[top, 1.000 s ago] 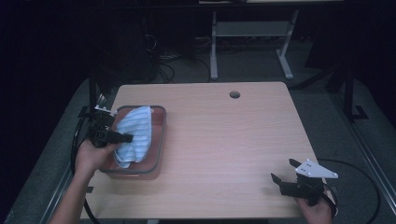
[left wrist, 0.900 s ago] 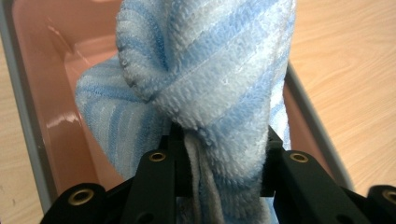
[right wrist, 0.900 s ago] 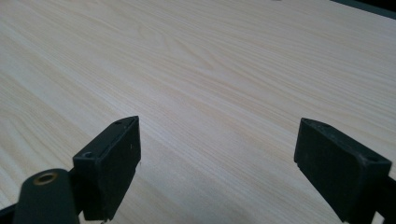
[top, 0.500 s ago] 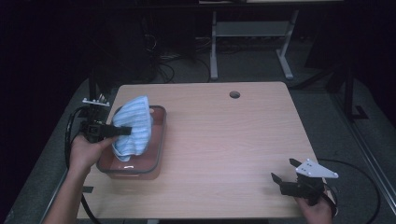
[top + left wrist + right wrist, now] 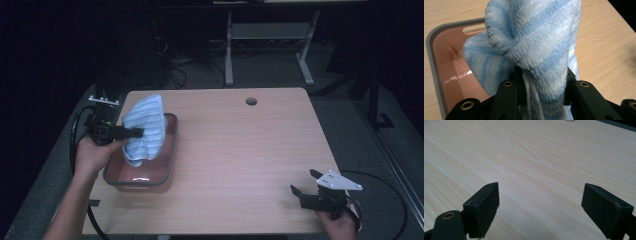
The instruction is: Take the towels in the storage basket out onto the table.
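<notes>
A blue-and-white striped towel (image 5: pixel 144 130) hangs bunched above a pink tub with a grey rim (image 5: pixel 170 165) at the table's left side. My left gripper (image 5: pixel 137 133) is shut on the towel and holds it up, its lower end still over the tub. In the left gripper view the towel (image 5: pixel 531 42) bulges out between the black jaws, with the tub (image 5: pixel 431 60) behind it at the left. My right gripper (image 5: pixel 302 184) rests at the table's front right corner, open with nothing between its jaws; its own view has my right gripper (image 5: pixel 540 207) wide apart over bare wood.
The wooden table (image 5: pixel 250 150) has a round cable hole (image 5: pixel 251 101) near its far edge. Cables trail off both front corners. A metal stand (image 5: pixel 270 45) and dark floor lie beyond the table.
My left gripper has lifted the towel up out of the tub; it lay spread in the tub before and hangs bunched now. The right gripper has stayed put.
</notes>
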`<state>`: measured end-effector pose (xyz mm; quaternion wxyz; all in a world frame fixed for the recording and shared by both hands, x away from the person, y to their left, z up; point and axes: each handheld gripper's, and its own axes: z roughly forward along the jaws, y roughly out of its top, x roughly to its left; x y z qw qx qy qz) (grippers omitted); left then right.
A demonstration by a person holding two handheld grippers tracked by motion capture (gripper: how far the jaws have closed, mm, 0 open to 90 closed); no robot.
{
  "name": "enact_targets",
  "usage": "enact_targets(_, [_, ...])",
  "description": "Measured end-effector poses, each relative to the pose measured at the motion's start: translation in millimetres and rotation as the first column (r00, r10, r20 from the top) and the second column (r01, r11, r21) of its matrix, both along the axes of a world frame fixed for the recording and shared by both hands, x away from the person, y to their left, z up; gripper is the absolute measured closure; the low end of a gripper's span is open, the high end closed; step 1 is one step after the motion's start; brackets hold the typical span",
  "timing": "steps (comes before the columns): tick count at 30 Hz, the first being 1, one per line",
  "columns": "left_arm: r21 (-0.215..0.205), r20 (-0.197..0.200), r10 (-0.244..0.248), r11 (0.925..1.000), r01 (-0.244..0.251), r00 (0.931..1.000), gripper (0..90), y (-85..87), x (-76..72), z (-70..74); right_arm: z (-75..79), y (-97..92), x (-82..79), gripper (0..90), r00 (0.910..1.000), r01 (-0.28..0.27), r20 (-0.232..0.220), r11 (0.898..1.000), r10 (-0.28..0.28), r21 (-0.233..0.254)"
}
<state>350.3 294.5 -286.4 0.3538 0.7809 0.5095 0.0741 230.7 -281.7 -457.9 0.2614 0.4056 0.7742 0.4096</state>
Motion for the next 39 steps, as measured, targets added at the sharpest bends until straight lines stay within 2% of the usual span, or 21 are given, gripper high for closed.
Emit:
enact_targets(14, [-0.012, 0.010, -0.061, 0.9980, 0.061, 0.9981, 67.3, -29.0, 8.0, 10.2, 0.0, -0.2, 0.4, 14.2, 1.0000, 0.006, -0.004, 1.000, -0.006, 0.007])
enact_targets(39, [-0.024, 0.009, -0.116, 0.9929, 0.116, 0.9932, 66.9, -59.9, 15.4, 13.2, -0.7, -1.1, 1.5, 14.2, 1.0000, 0.006, -0.002, 1.000, -0.006, 0.007])
